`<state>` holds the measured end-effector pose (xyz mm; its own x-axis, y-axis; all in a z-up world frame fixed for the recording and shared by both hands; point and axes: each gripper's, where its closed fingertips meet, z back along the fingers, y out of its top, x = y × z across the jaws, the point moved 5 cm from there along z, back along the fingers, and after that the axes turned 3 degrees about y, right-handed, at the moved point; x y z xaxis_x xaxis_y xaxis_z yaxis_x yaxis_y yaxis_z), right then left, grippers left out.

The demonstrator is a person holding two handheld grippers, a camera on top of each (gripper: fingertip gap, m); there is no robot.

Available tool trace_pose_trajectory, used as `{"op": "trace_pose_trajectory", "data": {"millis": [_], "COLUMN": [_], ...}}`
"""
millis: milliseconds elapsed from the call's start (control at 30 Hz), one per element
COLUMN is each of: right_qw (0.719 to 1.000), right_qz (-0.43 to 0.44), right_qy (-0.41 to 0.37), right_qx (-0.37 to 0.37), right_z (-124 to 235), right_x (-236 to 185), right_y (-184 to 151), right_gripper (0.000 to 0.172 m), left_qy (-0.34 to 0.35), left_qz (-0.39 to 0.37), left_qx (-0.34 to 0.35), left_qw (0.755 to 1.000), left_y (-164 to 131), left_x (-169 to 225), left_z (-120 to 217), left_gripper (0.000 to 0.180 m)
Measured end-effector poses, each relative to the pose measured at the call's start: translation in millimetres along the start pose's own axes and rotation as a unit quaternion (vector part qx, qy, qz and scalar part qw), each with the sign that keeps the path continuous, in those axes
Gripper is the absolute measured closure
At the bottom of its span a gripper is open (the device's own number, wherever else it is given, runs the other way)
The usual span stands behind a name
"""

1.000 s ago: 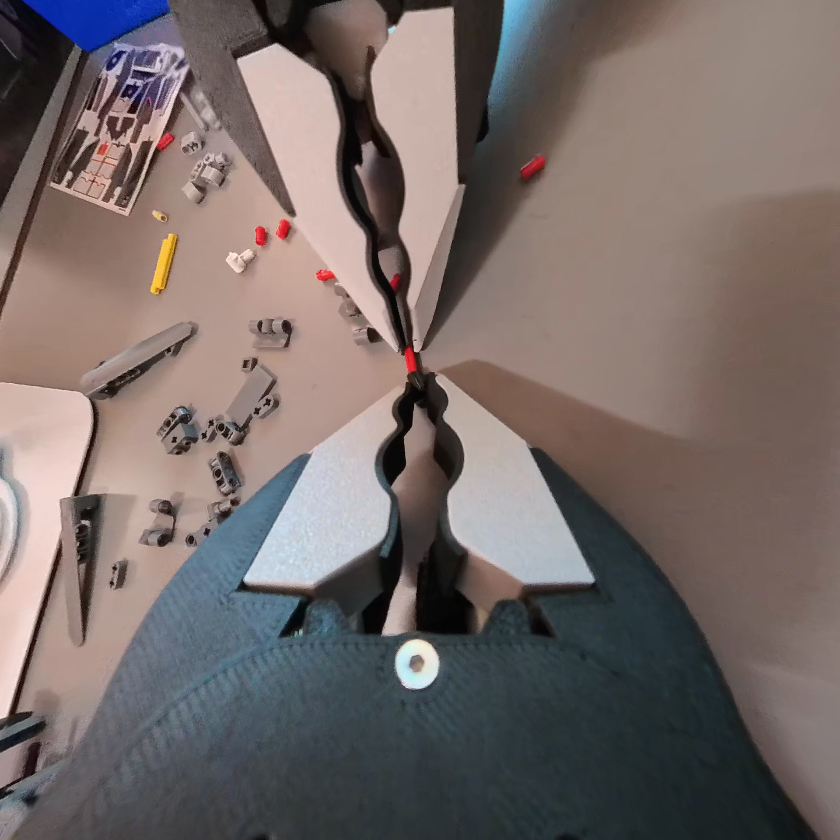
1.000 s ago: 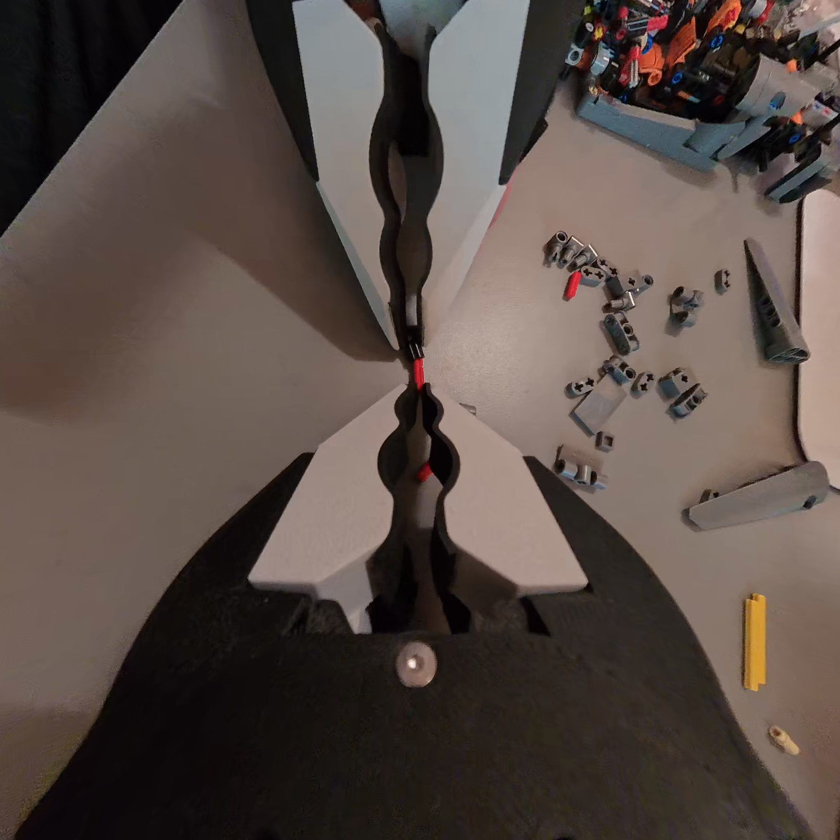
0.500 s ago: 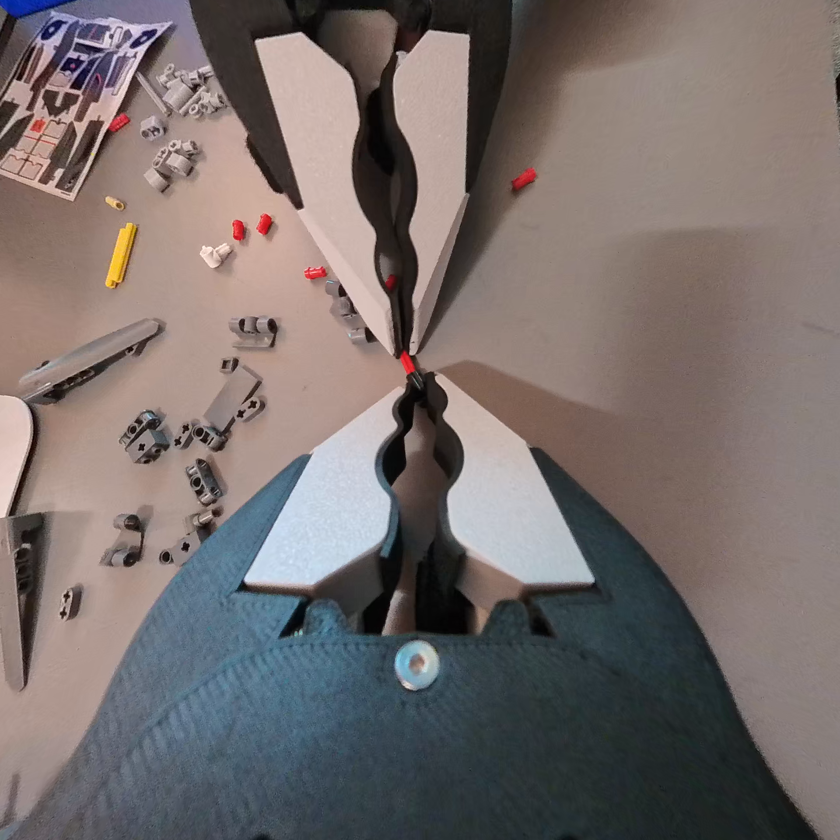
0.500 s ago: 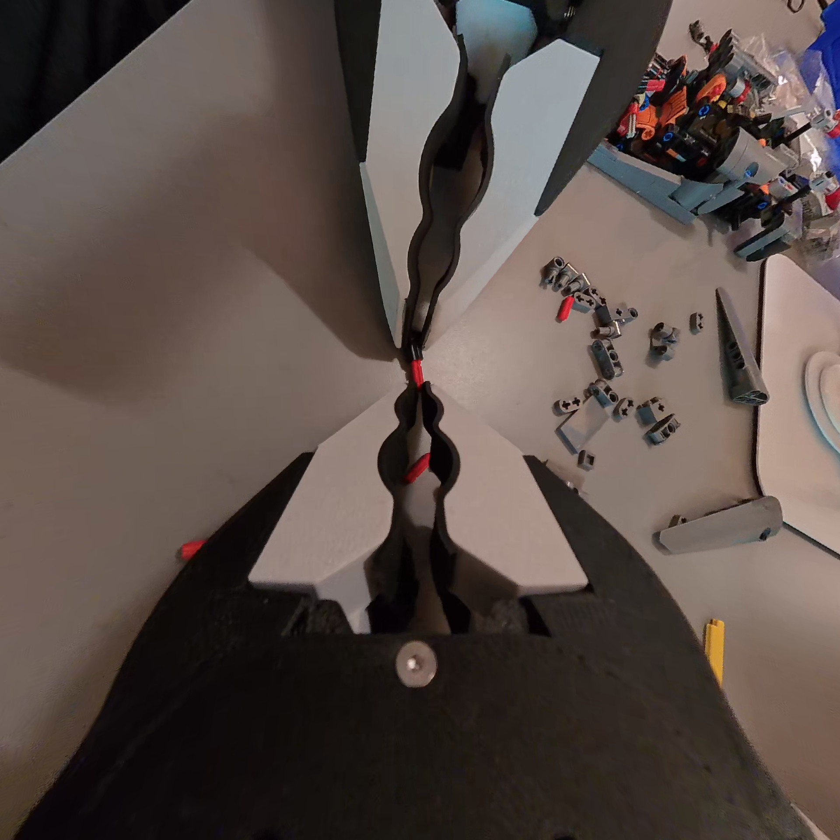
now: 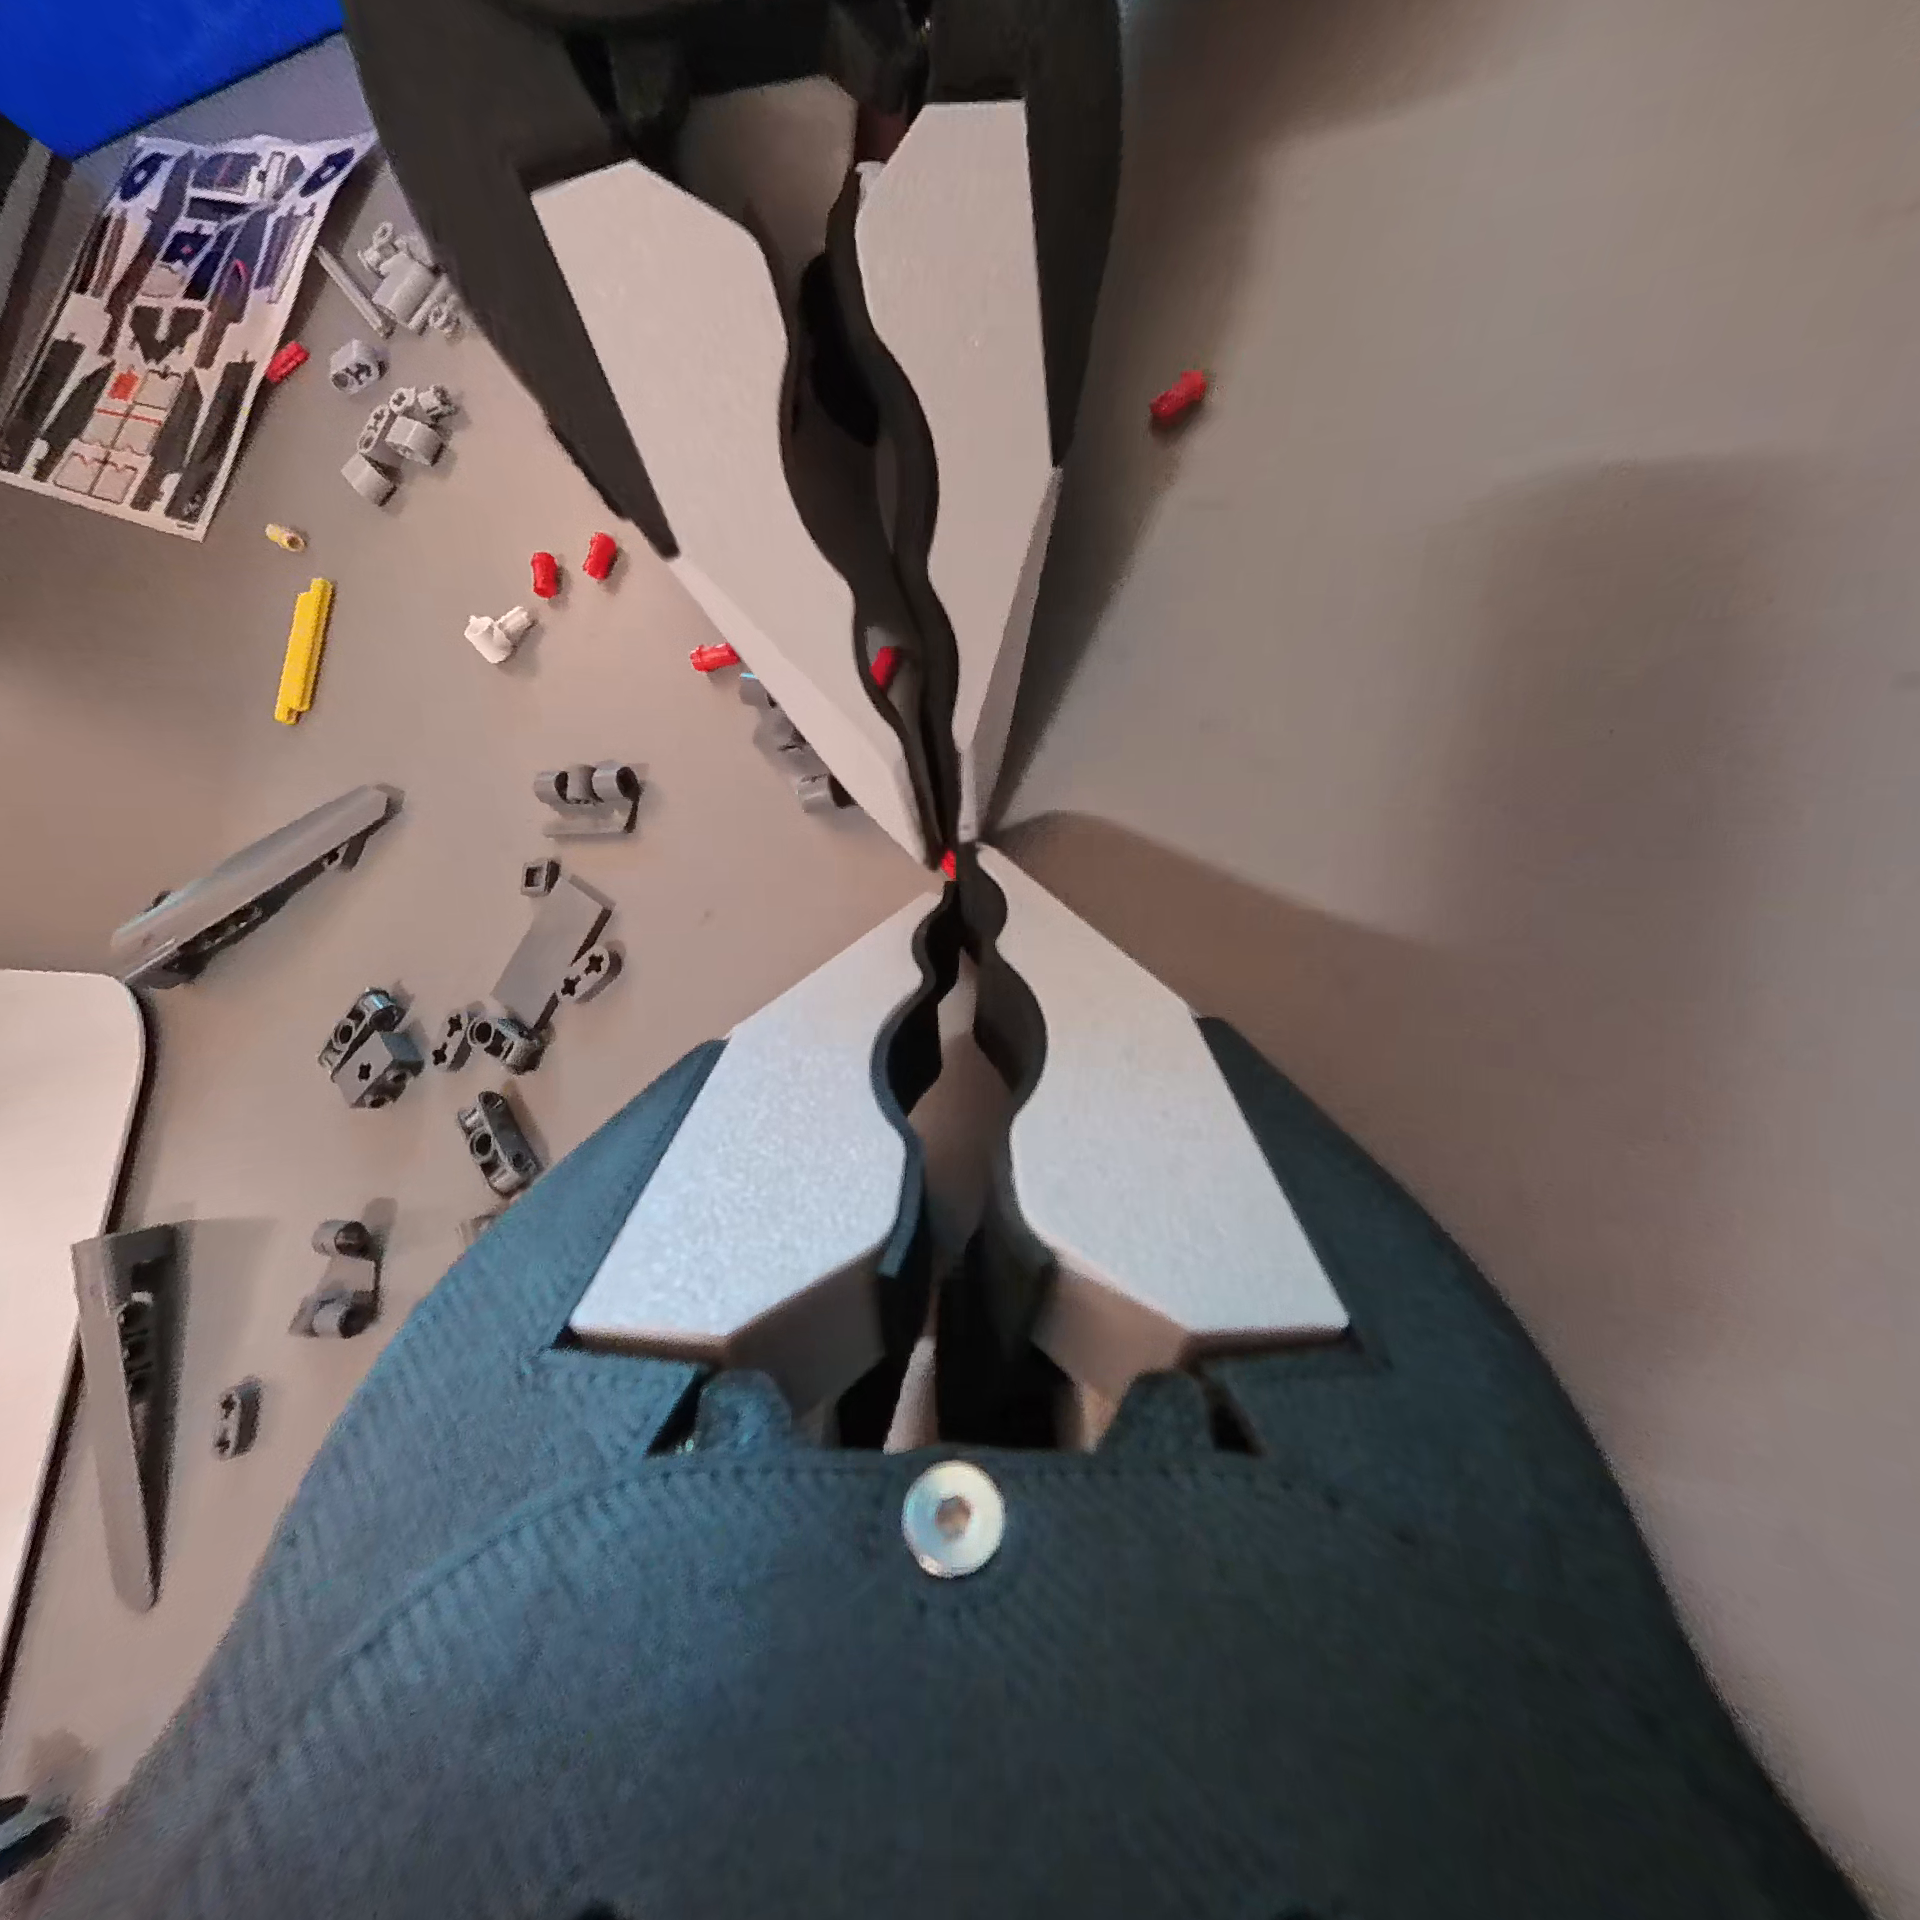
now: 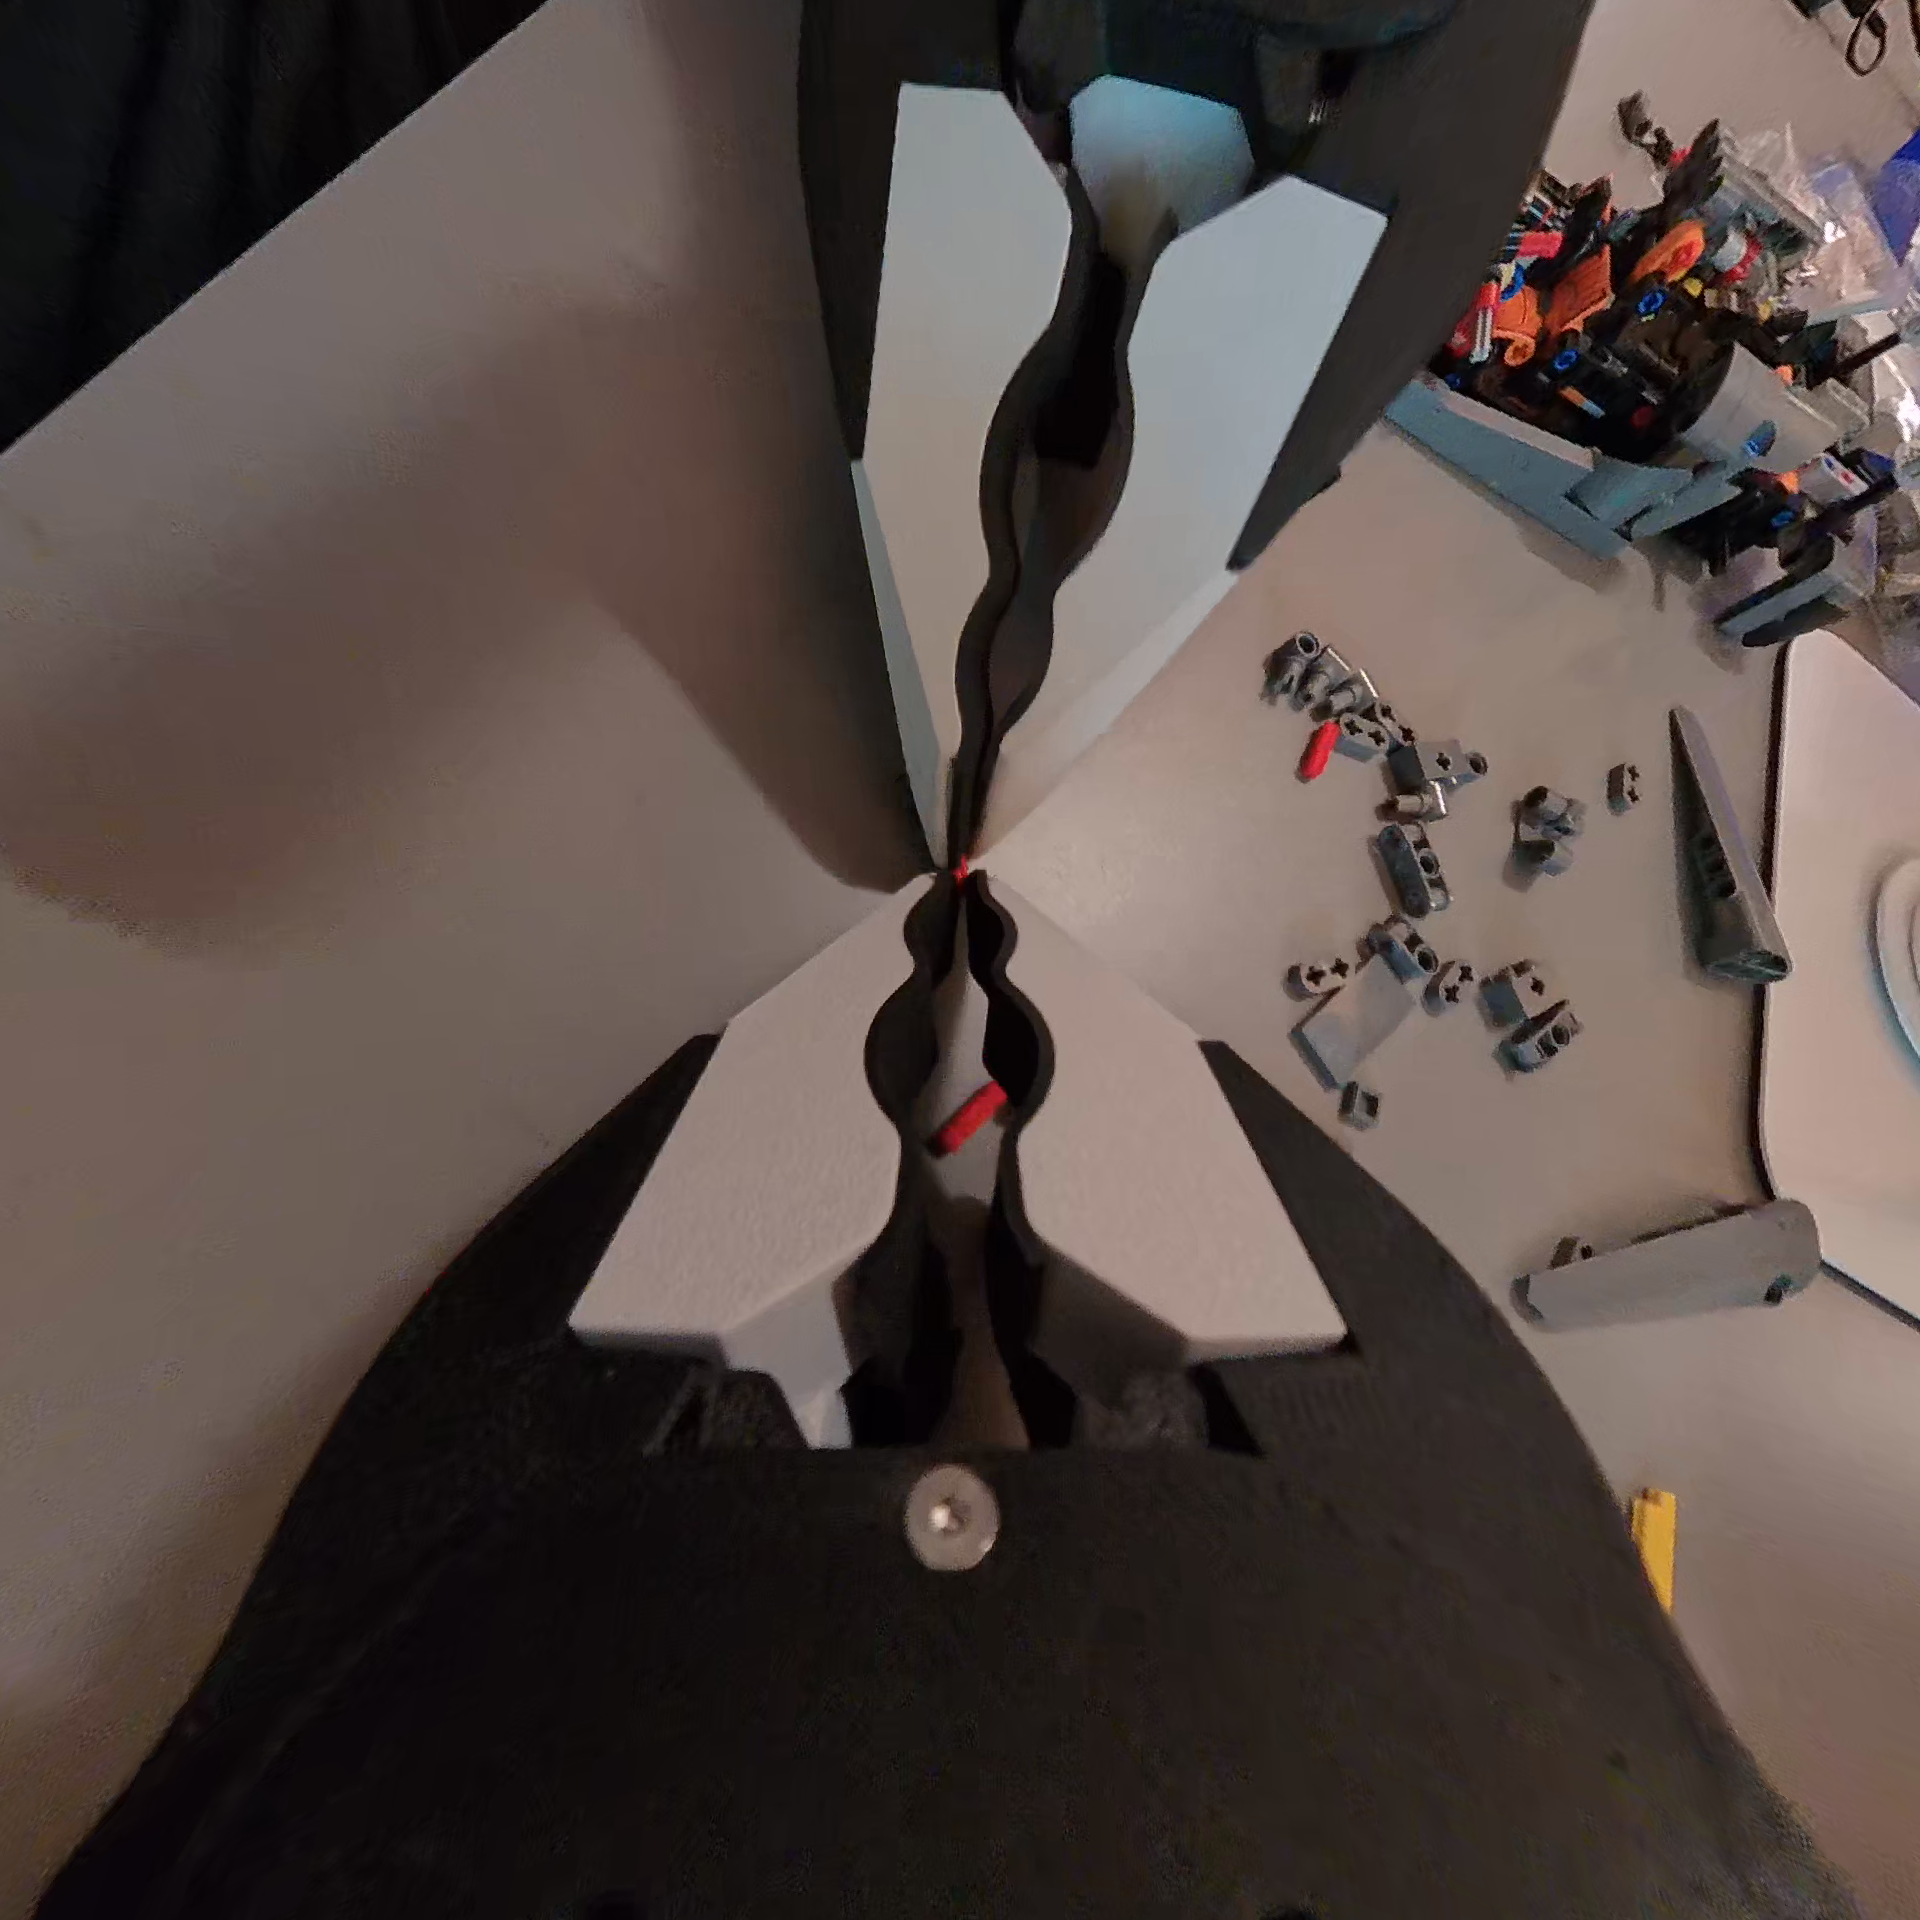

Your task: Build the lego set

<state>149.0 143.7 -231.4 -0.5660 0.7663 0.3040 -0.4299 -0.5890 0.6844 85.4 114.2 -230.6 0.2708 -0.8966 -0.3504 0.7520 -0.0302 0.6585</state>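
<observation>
Both grippers meet tip to tip above the beige table (image 5: 1455, 520). My right gripper (image 6: 961, 896) is shut on a thin red pin (image 6: 961, 871), of which only a sliver sticks out of its tips. In the left wrist view the right gripper (image 5: 948, 836) comes down from above with the red pin (image 5: 948, 862) at its tips. My left gripper (image 5: 961, 896) is shut, its tips right against the pin's free end. I see nothing else between its pads. It comes in from above in the right wrist view (image 6: 964, 844).
Loose grey pieces (image 5: 540, 956), a yellow axle (image 5: 303, 649), red pins (image 5: 571, 561) and a sticker sheet (image 5: 166, 332) lie at the left. Another red pin (image 6: 966, 1117) lies under my right gripper. A built model (image 6: 1662, 312) and a white board (image 6: 1849, 935) stand at the right. Less than 4 cm separates the two grippers' tips. Left tips and right tips are each some 20 cm from the yellow axle (image 5: 303, 649).
My left jaws have closed fully. The small black piece at their tips no longer shows. The grippers have moved closer together, so less of the red pin is visible.
</observation>
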Motion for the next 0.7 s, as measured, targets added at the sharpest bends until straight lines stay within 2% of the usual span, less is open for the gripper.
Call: {"op": "trace_pose_trajectory", "data": {"millis": [200, 300, 500, 700], "right_qw": [1.0, 1.0, 1.0, 1.0], "right_qz": [-0.002, -0.002, -0.005, -0.007], "right_qy": [0.001, 0.001, 0.001, 0.003], "right_qx": [-0.001, -0.002, -0.004, -0.004], "right_z": [-1, -1, -1, -1], "right_x": [-1, -1, -1, -1], "right_y": [1, 1, 2, 2], "right_gripper": [0.172, 0.172, 0.172, 0.172], "left_qy": [0.008, 0.022, 0.039, 0.037], "left_qz": [0.002, 0.001, 0.004, 0.016], "left_qx": [0.004, -0.015, -0.008, -0.03], "left_qw": [1.0, 1.0, 0.999, 0.999], "left_y": [0, -3, 3, 2], "left_x": [0, -3, -1, 16], "left_z": [1, 5, 23, 24], "left_gripper": [0.18, 0.18, 0.179, 0.172]}}
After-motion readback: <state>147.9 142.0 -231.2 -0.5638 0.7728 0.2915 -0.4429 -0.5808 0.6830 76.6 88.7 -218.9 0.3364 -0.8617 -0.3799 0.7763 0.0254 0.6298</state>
